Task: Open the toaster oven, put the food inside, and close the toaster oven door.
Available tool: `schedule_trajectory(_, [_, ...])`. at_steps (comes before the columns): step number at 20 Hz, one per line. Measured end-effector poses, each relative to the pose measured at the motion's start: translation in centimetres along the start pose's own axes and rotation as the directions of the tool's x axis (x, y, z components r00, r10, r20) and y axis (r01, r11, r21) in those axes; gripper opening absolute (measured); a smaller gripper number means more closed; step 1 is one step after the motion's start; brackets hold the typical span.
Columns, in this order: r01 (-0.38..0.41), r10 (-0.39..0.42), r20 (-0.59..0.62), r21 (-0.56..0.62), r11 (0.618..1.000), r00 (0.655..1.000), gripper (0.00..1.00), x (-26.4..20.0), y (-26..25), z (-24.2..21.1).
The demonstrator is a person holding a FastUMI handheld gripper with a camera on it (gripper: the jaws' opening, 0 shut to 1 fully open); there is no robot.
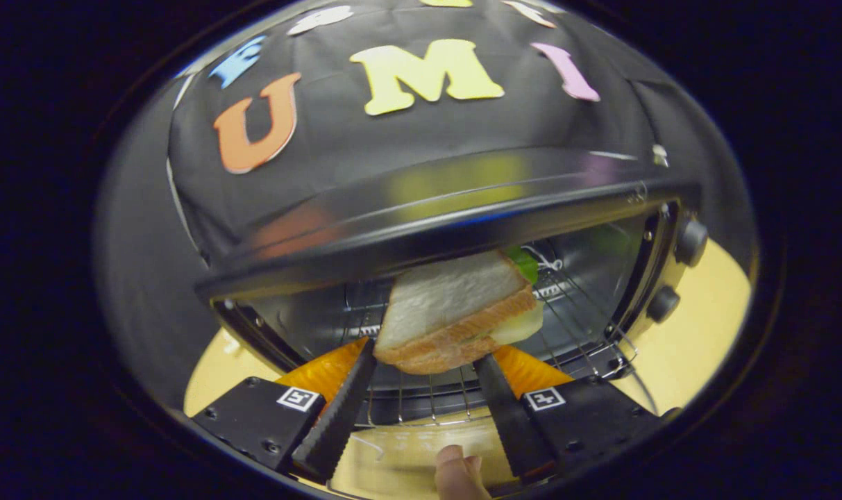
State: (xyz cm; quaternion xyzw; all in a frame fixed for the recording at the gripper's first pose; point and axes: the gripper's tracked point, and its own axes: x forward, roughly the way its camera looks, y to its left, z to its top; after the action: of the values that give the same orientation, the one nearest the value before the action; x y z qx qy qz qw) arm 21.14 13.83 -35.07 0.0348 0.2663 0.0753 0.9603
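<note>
Holding a sandwich [455,312] in your gripper [424,357], both fingers pressed on its lower corners, one per side. Sandwich is white bread with a toasted crust, a pale slice and a bit of green leaf poking out the far end. It sits tilted, far end already past the oven [448,208] opening, hanging above the wire rack [421,399] and not touching it as far as you can tell. Oven door [407,451] is down and open, lying flat just under your fingers, glass reflecting the yellow table [698,326]. Two knobs [677,271] sit on the oven's right side panel. A hand [459,476] shows below, between the fingers, near the door's front edge.
</note>
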Motion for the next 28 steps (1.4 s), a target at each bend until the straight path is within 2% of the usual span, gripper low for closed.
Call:
schedule_trajectory(2, [0.079,-0.078,0.015,-0.110,0.991,0.997,0.93,-0.9,-0.6,-0.3])
schedule_trajectory(4, [0.133,-0.134,0.002,-0.125,0.983,0.991,0.95,-1.7,-1.5,-0.9])
schedule_trajectory(8, [0.093,-0.094,-0.041,-0.029,0.995,0.995,0.95,-2.8,-1.2,-2.1])
schedule_trajectory(10, [0.082,-0.083,-0.023,-0.050,0.995,0.996,0.96,-4.3,-1.7,-2.3])
schedule_trajectory(13, [0.110,-0.104,0.046,-0.146,0.983,0.993,0.98,-7.4,-2.2,-2.7])
schedule_trajectory(16, [0.072,-0.058,0.097,-0.150,0.986,0.994,0.97,-10.6,-1.4,-3.7])
schedule_trajectory(19, [0.085,-0.063,0.153,-0.142,0.986,0.986,0.98,-13.4,-2.2,-4.2])
schedule_trajectory(24, [0.070,-0.041,0.146,-0.201,0.977,0.988,0.98,-15.3,-2.8,-7.3])
schedule_trajectory(28, [0.059,-0.049,0.064,-0.167,0.984,0.997,0.98,-14.4,-3.4,-11.2])
